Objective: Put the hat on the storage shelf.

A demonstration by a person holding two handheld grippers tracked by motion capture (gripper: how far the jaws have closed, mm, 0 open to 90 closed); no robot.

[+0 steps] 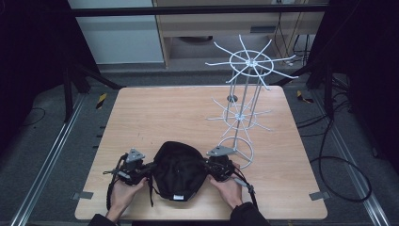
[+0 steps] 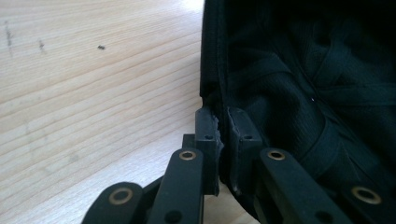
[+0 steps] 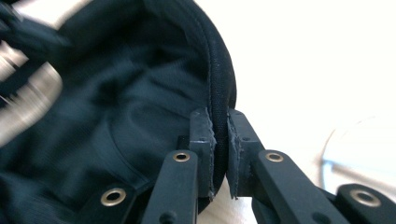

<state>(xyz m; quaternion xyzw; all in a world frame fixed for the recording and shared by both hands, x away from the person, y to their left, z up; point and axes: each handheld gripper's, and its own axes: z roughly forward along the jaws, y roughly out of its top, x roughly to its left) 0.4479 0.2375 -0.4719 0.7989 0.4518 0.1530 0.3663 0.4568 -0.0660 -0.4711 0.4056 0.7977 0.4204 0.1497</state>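
Now both claws pinch the cap's rim.
Left claw [image 1: 149,166] and right claw [image 1: 210,165] clamp cap [image 1: 179,170] near rack [image 1: 243,101]; uneven pull could slip the rim.

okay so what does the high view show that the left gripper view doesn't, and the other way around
High view alone: the white wire rack standing at the table's far right, the right gripper, both of the person's hands, and the cap's full outline.

Left gripper view alone: the left gripper up close, its fingers shut on the cap's rim, plus the stitched lining inside.

Both: the black cap lying opening-up, and the wooden table.
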